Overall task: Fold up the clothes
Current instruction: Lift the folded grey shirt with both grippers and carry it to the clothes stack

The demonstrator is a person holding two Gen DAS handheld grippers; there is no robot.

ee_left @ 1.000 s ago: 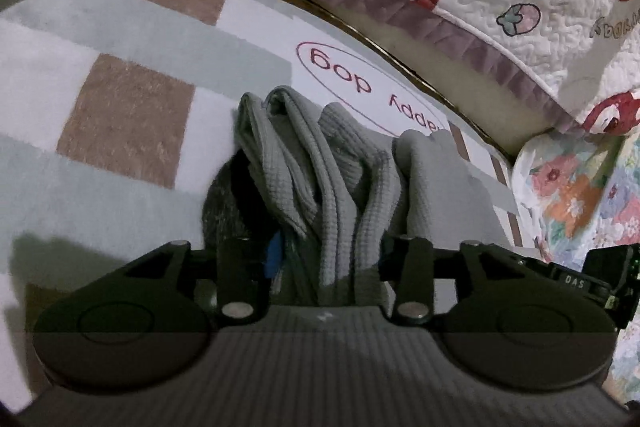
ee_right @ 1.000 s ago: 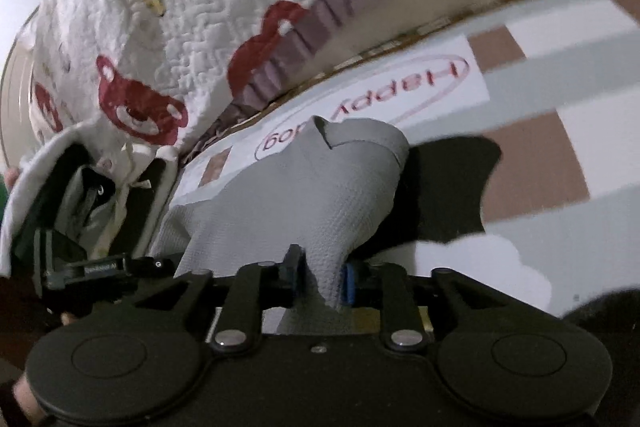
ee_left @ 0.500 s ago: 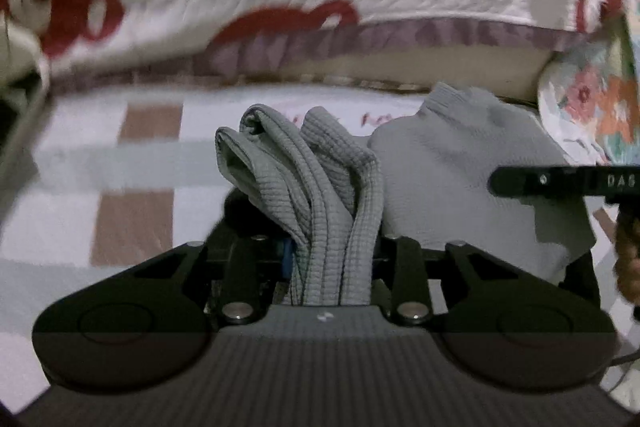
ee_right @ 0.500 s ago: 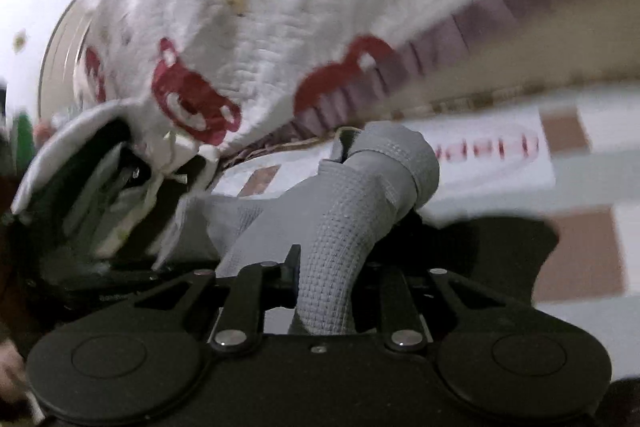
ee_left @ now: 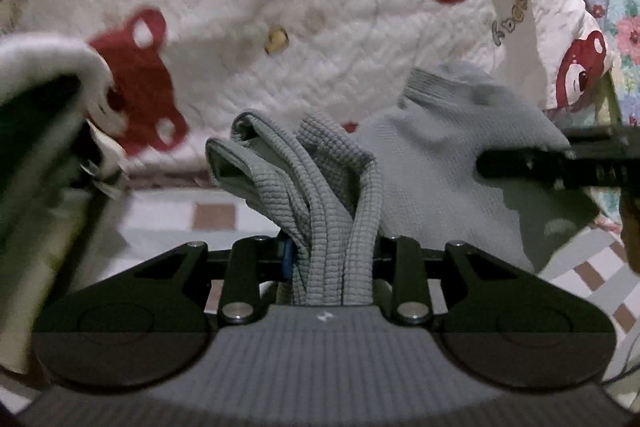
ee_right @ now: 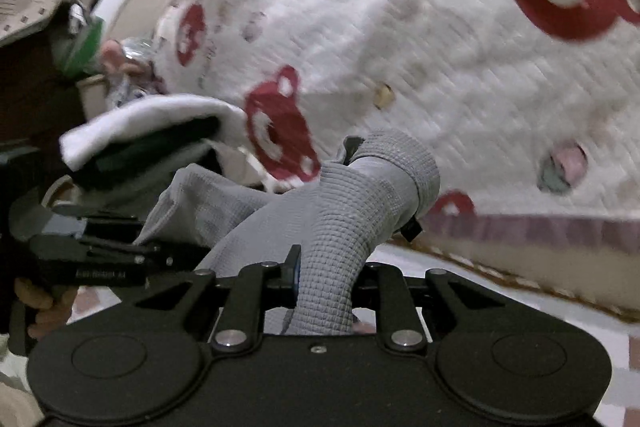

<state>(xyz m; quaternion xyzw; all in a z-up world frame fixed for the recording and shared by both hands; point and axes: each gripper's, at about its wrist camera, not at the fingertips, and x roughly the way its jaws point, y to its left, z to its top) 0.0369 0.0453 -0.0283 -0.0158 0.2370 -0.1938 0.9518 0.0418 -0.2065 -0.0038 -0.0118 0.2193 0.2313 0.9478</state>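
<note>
A grey waffle-knit garment (ee_left: 440, 155) hangs in the air between both grippers. My left gripper (ee_left: 332, 259) is shut on a bunched, folded edge of it (ee_left: 320, 195), several layers thick. My right gripper (ee_right: 326, 275) is shut on another bunched part of the garment (ee_right: 344, 211), which rises and curls over at the top. The right gripper shows as a dark bar at the right of the left wrist view (ee_left: 560, 167). The left gripper shows at the left of the right wrist view (ee_right: 96, 255).
A white quilt with red bear prints (ee_left: 280, 7) covers a bed behind the garment, seen also in the right wrist view (ee_right: 480, 67). Below lies a checked mat in white, grey and brown (ee_left: 212, 215). A white and dark green garment (ee_left: 36, 131) lies at the left.
Both grippers have lifted the grey garment up off the checked mat. The views now tilt up toward the bear quilt, and the mat has dropped low in frame.
</note>
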